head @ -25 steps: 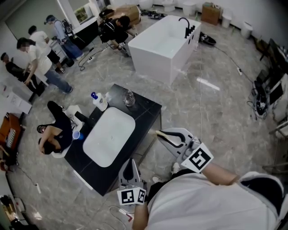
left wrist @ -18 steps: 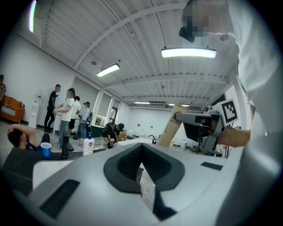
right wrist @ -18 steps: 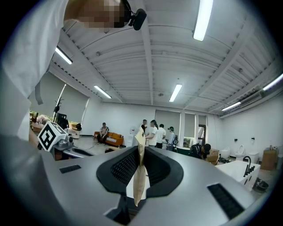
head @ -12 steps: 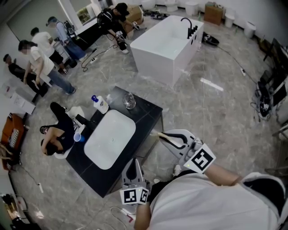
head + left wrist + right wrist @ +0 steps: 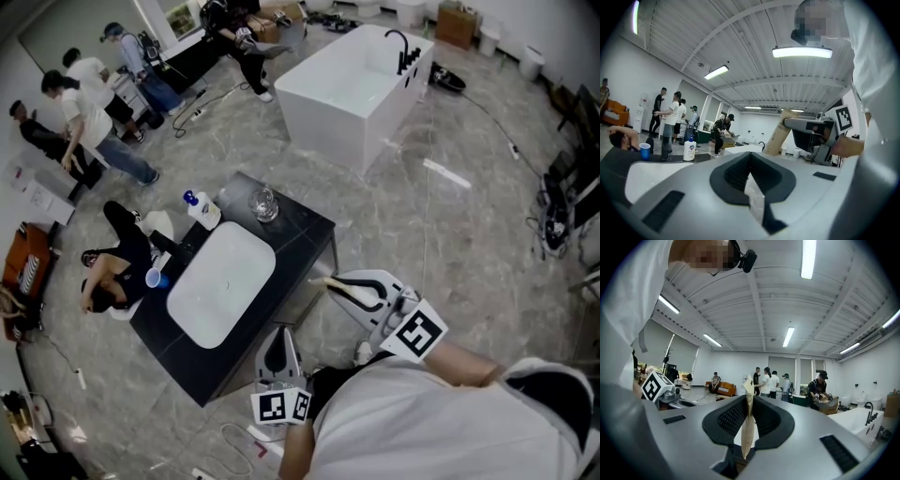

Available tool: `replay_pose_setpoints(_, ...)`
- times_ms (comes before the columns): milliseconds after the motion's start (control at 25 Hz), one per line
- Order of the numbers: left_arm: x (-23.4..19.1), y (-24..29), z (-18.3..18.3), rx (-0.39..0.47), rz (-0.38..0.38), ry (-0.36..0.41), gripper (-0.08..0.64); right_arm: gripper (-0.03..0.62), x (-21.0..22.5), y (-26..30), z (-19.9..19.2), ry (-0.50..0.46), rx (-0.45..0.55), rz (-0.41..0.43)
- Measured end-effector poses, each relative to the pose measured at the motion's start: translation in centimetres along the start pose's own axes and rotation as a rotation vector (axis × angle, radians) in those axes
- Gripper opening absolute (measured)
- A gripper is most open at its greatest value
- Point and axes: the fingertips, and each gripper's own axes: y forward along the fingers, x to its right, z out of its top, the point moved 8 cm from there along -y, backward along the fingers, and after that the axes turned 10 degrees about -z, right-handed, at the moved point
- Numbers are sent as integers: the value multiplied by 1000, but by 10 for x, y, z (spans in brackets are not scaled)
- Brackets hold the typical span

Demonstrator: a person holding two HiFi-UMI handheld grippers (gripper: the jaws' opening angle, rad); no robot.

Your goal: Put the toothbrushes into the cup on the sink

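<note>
Two loads held | your left gripper [image 5: 275, 339] clamps clear-wrapped toothbrush [image 5: 753, 197] | your right gripper [image 5: 330, 281] clamps paper-sleeved toothbrush [image 5: 746, 427] | sink [image 5: 221, 286] now slightly further left; glass cup [image 5: 263, 203] well apart, delivery pending.

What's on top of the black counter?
A white sink, a pump bottle, a clear cup and a blue cup at one edge. The left tool covers a bit of the counter's near edge.

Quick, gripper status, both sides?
Left hand-held gripper: shut on a clear plastic wrapper, contents unclear.
Right hand-held gripper: shut on a beige paper packet.
</note>
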Motion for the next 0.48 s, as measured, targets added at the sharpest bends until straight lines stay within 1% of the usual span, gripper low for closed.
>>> replay_pose_setpoints(160, 5, 4, 0, 5, 17, 0, 3, 61, 5, 0, 1, 0, 5, 23)
replay_pose_setpoints(320, 10, 9, 3, 5, 21, 8, 3, 61, 10, -1, 5, 17, 34, 28)
replay_pose_setpoints(480, 13, 10, 6, 6, 34, 17, 3, 61, 11, 2, 4, 13, 29, 55)
